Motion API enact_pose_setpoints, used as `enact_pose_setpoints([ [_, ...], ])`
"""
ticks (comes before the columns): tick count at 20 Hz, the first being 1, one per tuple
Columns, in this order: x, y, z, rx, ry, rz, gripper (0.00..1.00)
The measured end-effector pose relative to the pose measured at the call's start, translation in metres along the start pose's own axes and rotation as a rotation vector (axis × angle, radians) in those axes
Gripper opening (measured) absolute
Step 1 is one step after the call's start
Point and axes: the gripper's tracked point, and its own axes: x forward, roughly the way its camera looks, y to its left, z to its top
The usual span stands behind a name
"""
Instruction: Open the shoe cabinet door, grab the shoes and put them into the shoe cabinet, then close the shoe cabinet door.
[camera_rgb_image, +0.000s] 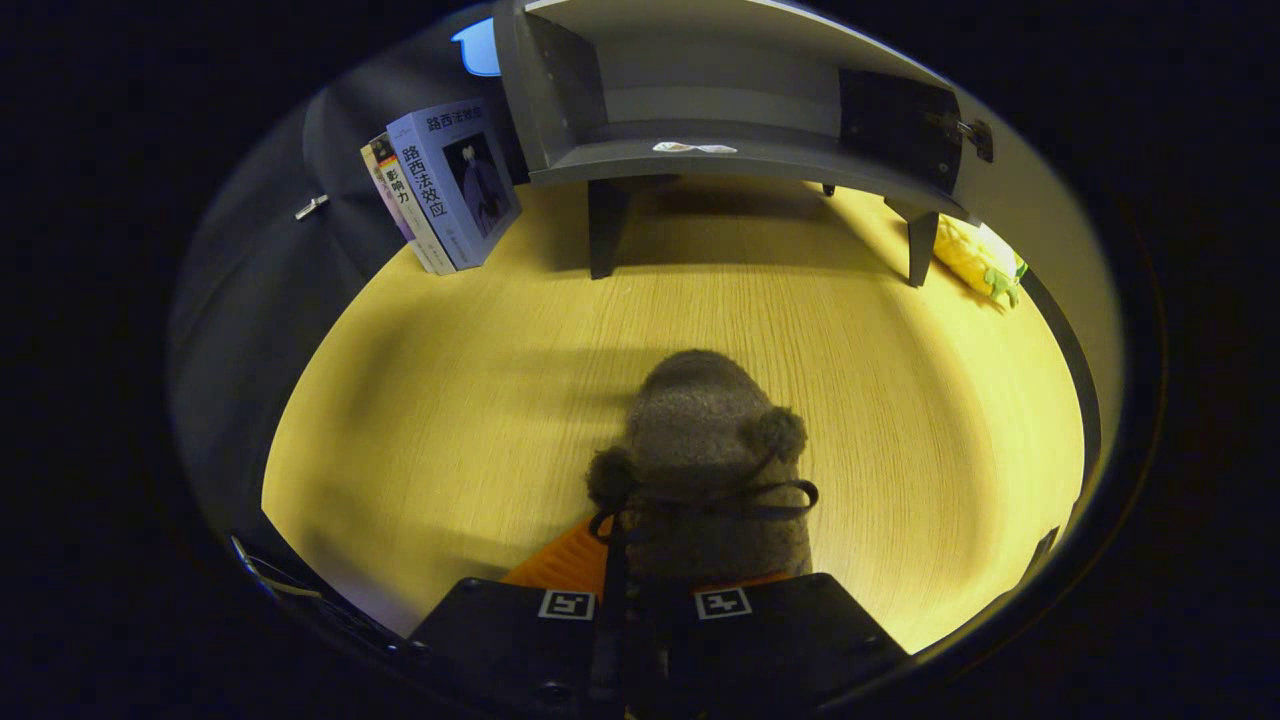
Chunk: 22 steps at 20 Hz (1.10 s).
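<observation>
Shoe of fuzzy grey-brown fabric with two pompoms and a dark lace bow (705, 460) sits right at the claw (645, 610), its long axis running straight ahead from the fingers, rounded toe pointing away toward the cabinet. Its heel end lies down between the two fingers, which stand close together against it; they appear to be clamped on the heel, with little gap left between them. An orange ribbed sole or insole (565, 560) shows at the shoe's near left side, just ahead of the fingers.

Beyond the shoe stretches the pale yellow wood-grain bench (400, 400). Well beyond it stands the grey shoe cabinet on short legs (700, 150), its front open so the inner shelf shows, with a small white scrap on that shelf (694, 148). The dark cabinet door (900, 125) hangs swung out at the cabinet's right. Left of the cabinet lean a few upright books with blue-grey covers (450, 185). A yellow and green plush toy (980, 260) lies beside the cabinet's right leg
</observation>
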Motion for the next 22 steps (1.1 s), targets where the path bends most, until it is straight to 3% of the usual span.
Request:
enact_pose_setpoints([
  [8, 0.01, -0.004, 0.006, -0.027, -0.155, -0.02, 0.19],
  [9, 0.009, -0.003, 0.006, -0.03, -0.13, -0.027, 0.05],
  [13, 0.003, -0.002, 0.007, -0.028, -0.111, -0.036, 0.05],
  [22, -0.092, -0.006, 0.064, -0.002, -0.195, -0.031, 0.05],
])
